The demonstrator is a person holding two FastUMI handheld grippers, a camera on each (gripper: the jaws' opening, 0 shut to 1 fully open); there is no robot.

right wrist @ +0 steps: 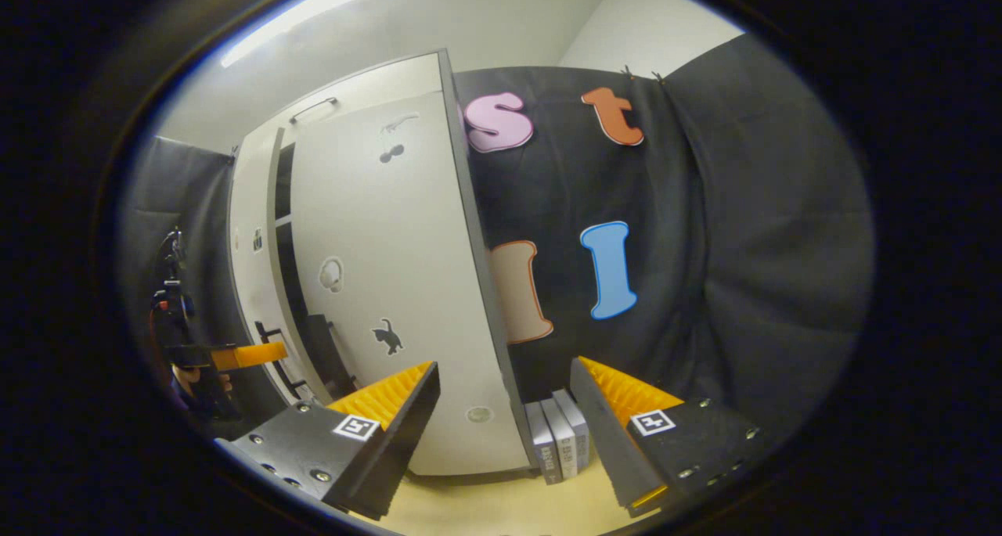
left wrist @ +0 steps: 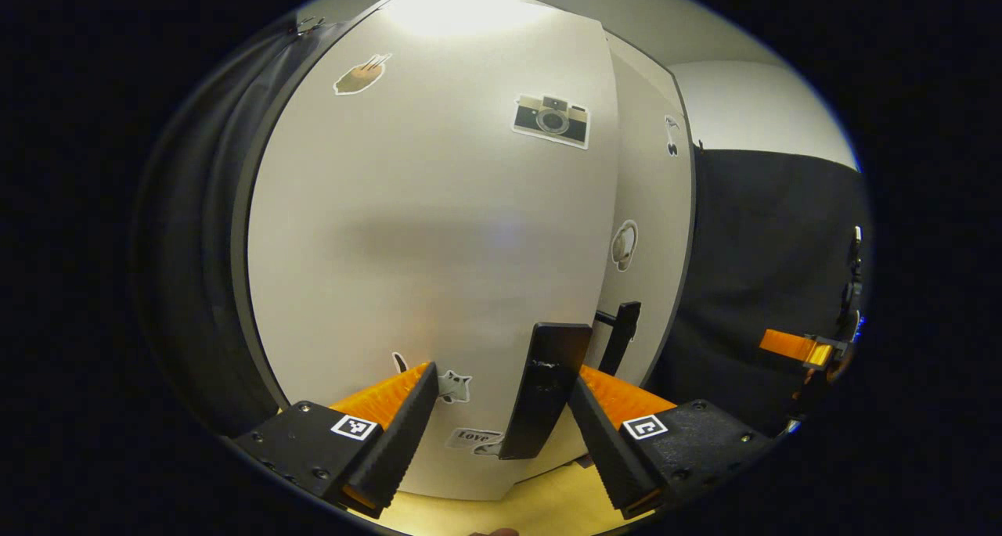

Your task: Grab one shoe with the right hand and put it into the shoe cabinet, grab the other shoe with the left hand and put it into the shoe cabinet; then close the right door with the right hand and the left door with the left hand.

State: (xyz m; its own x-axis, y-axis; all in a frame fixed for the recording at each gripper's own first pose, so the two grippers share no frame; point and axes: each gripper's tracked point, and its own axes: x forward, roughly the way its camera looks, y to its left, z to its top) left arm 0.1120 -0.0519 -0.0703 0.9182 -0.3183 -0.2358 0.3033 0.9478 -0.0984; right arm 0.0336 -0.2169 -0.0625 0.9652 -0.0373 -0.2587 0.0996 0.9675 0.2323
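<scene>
The left tongs point(left wrist: 501, 434) stand apart, facing the left door point(left wrist: 430, 231) of the cabinet point(right wrist: 258, 152), its handle point(left wrist: 544, 391) between the fingers, likely to push it shut. The door is pale and stickered, nearly closed. The right tongs point(right wrist: 505, 434) gape before the right door point(right wrist: 391, 285), which is almost closed.

Left gripper view: close, facing tall white sticker-covered cabinet point(left wrist: 438, 231). Right gripper view: farther back, rightward. Shared: cabinet point(right wrist: 391, 285) fronts.
</scene>
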